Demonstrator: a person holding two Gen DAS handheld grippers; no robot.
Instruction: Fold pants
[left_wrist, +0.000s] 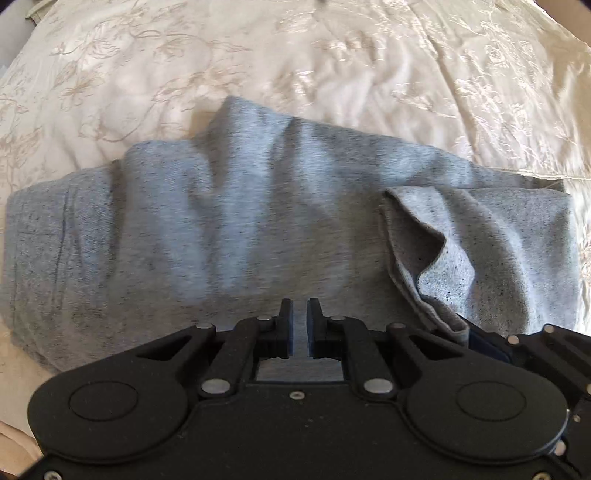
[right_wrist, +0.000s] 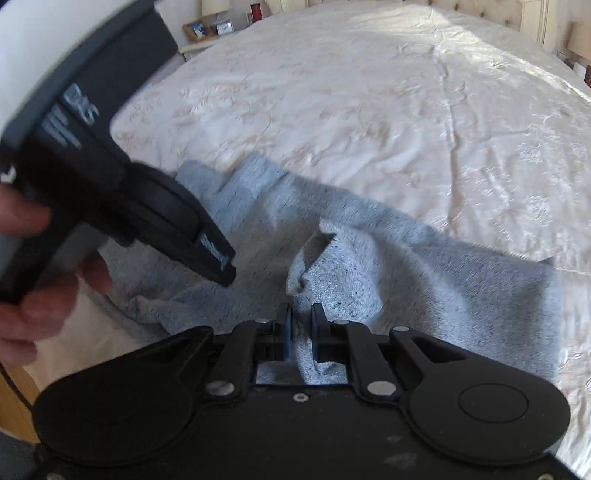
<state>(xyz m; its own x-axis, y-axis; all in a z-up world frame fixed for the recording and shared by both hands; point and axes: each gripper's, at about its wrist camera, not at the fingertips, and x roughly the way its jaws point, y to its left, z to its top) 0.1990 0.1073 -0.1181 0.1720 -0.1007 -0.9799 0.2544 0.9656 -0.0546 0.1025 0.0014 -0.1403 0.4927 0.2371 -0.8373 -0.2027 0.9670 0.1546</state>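
Cream bedspread (right_wrist: 369, 110) with a stitched flower pattern covers the bed; a bedside table (right_wrist: 207, 33) with small items sits at the upper left of the right wrist view. One pair of grey speckled pants (left_wrist: 240, 221) lies across the middle, bunched in soft folds, one end turned up at the right. The left gripper (left_wrist: 300, 325) hangs over the cloth, its jaws a narrow slit apart with nothing pinched. The right gripper (right_wrist: 300, 332) clamps a raised fold of the pants. A person's hand (right_wrist: 33, 266) at the left edge holds the left gripper.
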